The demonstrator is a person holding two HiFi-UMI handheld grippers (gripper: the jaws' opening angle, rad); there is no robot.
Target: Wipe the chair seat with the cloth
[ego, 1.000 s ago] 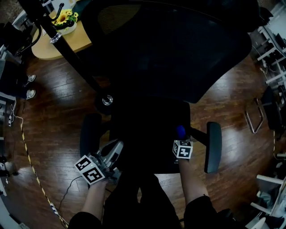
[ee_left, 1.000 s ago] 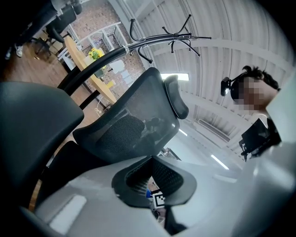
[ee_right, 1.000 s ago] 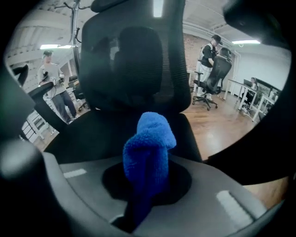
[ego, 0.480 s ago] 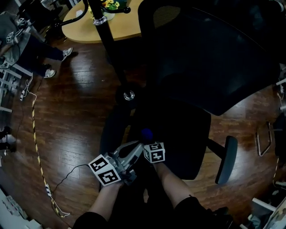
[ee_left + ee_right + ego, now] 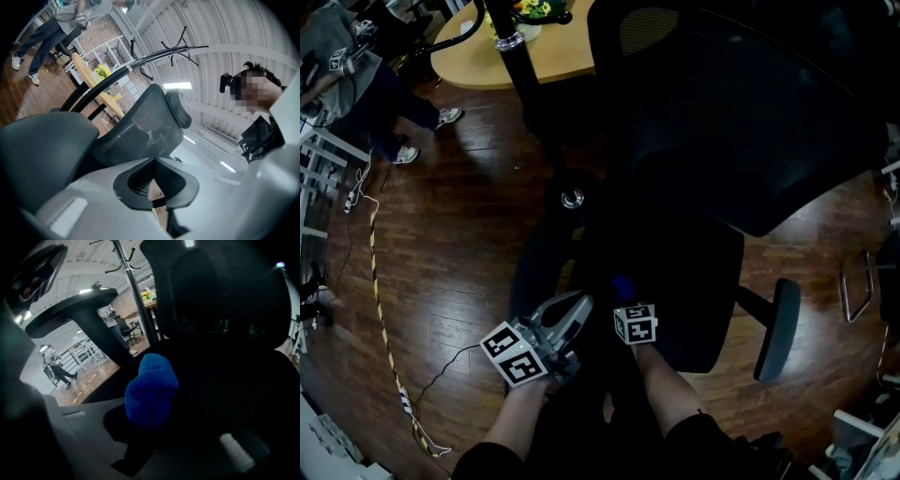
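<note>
Two marker cubes [image 5: 635, 323] show black-and-white squares, one on each gripper. The right gripper [image 5: 623, 298] pinches the cloth [image 5: 151, 389], a bright blue, nubbly wad bunched into a lump, held at the front edge of the black chair seat [image 5: 698, 281]. The left gripper [image 5: 577, 307] has its jaws pressed together on nothing, just beside the dark armrest [image 5: 534, 272], above the wooden floor [image 5: 441, 253]

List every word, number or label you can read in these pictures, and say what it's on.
None can be read.
The cube on the left gripper and the one on the right gripper bear only black-and-white square patterns, no letters or digits.
The chair, cloth and desk show no print.
</note>
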